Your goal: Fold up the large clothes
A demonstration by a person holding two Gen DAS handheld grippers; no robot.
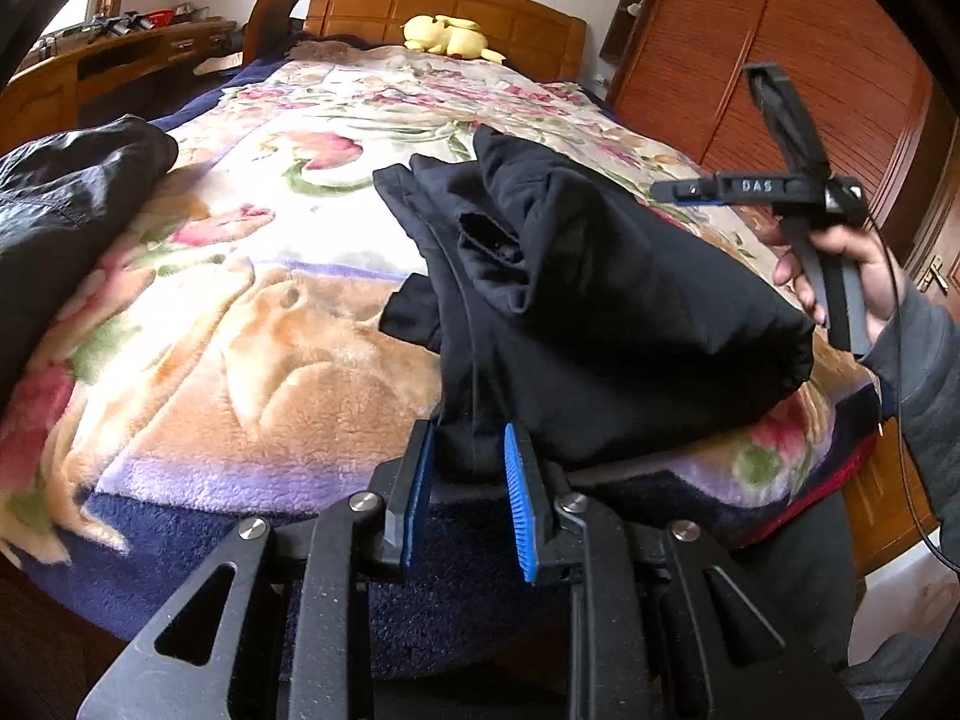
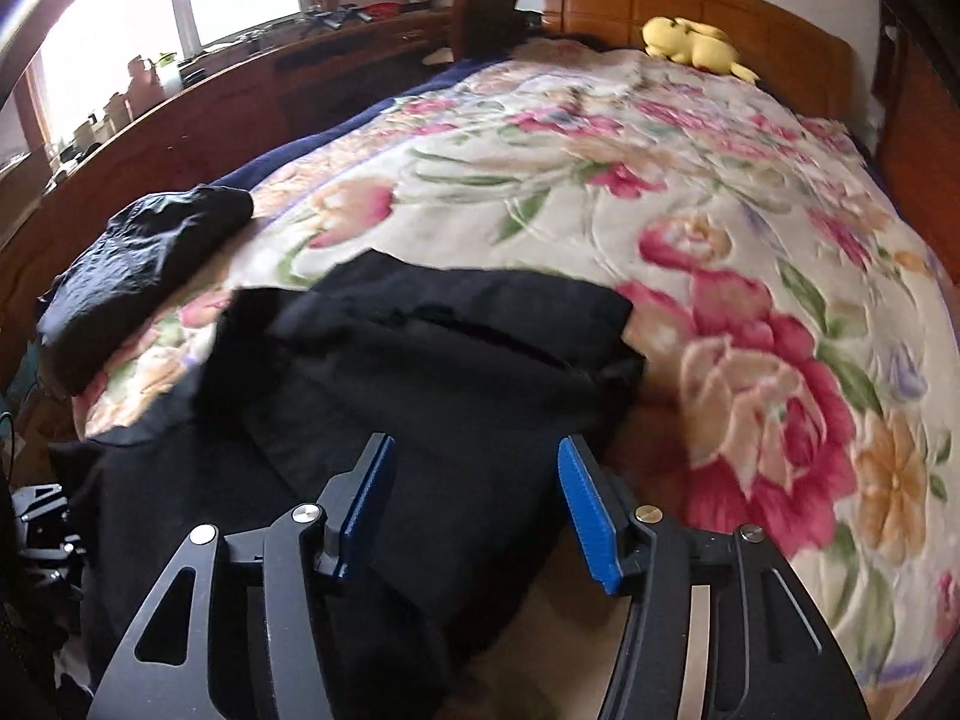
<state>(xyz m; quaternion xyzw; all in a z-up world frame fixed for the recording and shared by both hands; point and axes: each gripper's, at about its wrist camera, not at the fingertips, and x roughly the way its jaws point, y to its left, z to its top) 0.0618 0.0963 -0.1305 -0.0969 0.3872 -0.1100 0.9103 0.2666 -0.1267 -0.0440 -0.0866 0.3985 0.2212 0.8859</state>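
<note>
My left claw (image 1: pixel 468 468) is pinching the edge of the black jacket (image 1: pixel 600 312) on the floral blanket (image 1: pixel 252 324); right claw (image 2: pixel 474 504) hangs wide apart above it.

- I see the bed (image 2: pixel 750 192) spread with a floral fleece blanket (image 1: pixel 252 312), navy at its border.
- On it, near the foot edge, lies a bunched black garment (image 2: pixel 432 372).
- A second dark garment (image 2: pixel 138 264) sits at the left edge, apart from the first.
- A yellow plush toy (image 2: pixel 690 42) rests against the wooden headboard (image 1: pixel 456 12).
</note>
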